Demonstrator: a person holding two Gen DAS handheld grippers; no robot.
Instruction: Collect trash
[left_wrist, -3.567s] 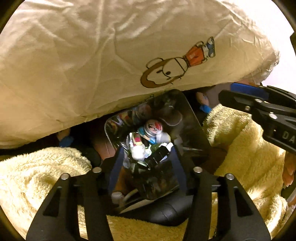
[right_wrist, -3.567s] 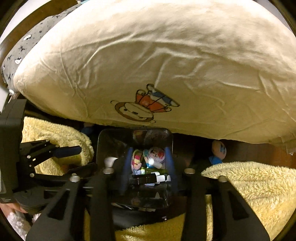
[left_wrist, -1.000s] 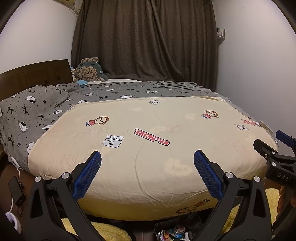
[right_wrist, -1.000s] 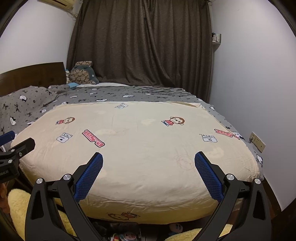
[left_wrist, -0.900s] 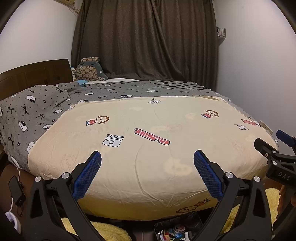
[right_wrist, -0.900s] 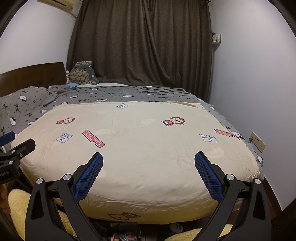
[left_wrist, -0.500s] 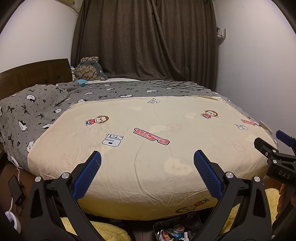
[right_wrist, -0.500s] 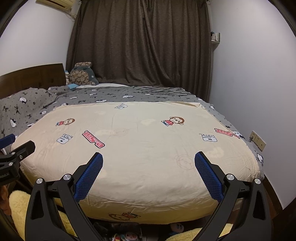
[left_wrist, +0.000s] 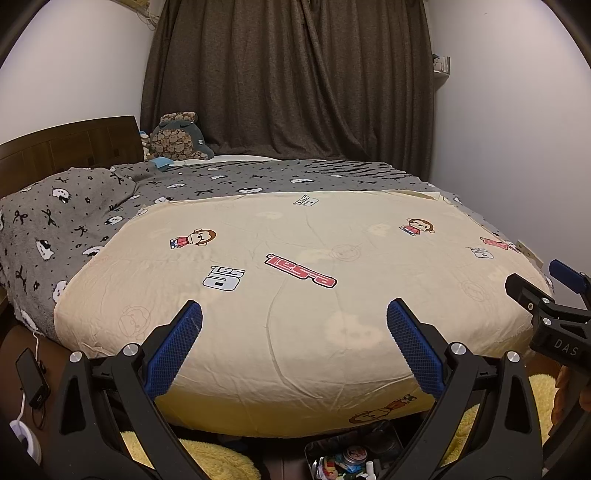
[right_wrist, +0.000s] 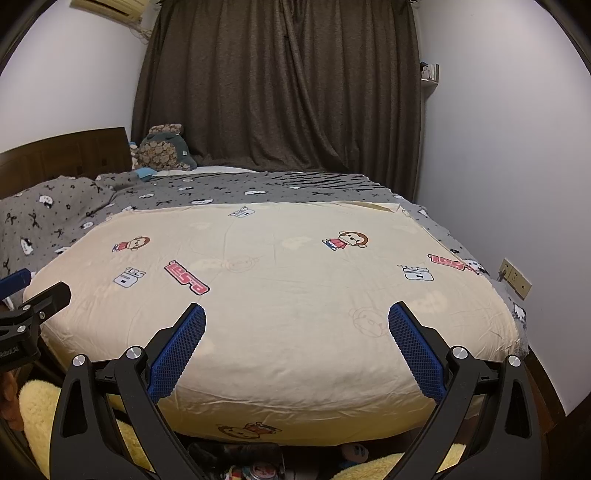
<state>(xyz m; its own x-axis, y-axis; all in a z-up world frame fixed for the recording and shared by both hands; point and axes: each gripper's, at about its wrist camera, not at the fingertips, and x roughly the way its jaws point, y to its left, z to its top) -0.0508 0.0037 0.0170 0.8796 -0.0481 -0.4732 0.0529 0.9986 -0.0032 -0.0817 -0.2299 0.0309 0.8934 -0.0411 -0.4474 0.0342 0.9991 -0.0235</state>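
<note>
My left gripper (left_wrist: 293, 314) stands open above the near edge of a bed, nothing between its blue pads. My right gripper (right_wrist: 295, 315) is open too, empty, held level beside it; its tip (left_wrist: 532, 291) shows at the right of the left wrist view. On the floor below the bed edge sits a dark bin (left_wrist: 354, 458) holding colourful wrappers and small bottles. In the right wrist view only the top of that trash (right_wrist: 255, 470) shows at the bottom. Each gripper is well above the bin.
A cream quilt (left_wrist: 295, 266) with cartoon prints covers the bed, over a grey patterned blanket (left_wrist: 74, 221). A plush toy (left_wrist: 177, 136) sits by the wooden headboard. Yellow fluffy rugs (right_wrist: 37, 417) lie either side of the bin. A phone on a cable (left_wrist: 31, 376) lies left.
Since 3.6 s ago both grippers rose from down at the bin, where they looked shut, and now stand open above the bed edge. Over the last second nothing has visibly moved.
</note>
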